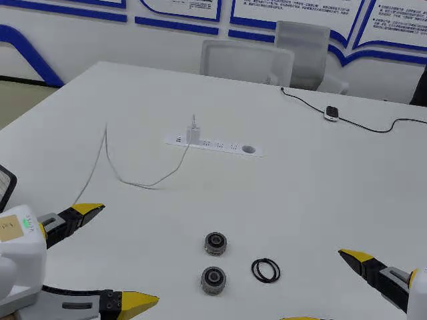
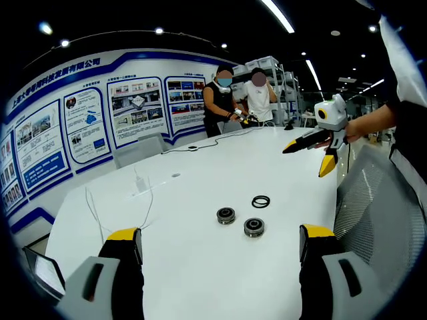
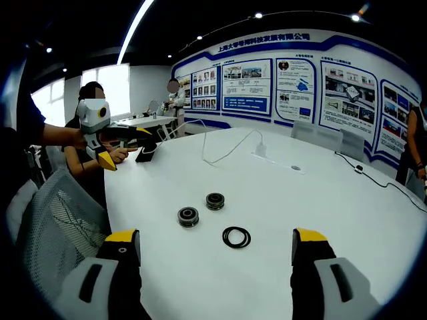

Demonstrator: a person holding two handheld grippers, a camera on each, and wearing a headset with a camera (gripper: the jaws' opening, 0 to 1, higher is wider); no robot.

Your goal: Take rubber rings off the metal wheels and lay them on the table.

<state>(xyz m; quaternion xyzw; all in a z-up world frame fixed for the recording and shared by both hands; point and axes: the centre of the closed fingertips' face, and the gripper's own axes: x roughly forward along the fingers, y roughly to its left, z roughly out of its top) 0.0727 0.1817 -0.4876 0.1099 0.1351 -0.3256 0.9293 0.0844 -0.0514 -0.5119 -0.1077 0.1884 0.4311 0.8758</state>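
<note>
A large white desk (image 1: 307,193) stands under a dark ceiling lit by long strip lights (image 2: 283,15) and small spotlights (image 2: 158,31). Two pale chairs (image 1: 247,61) sit at its far edge. The white wall (image 1: 100,40) carries blue-framed posters (image 3: 247,85). A bright window (image 3: 117,80) lies at one end.

The left gripper (image 1: 127,255) had a white housing (image 1: 20,257) bearing a tan sticker (image 1: 9,228) and green light (image 1: 28,222). Both it and the right gripper (image 1: 314,285) had black, yellow-tipped jaws.
</note>
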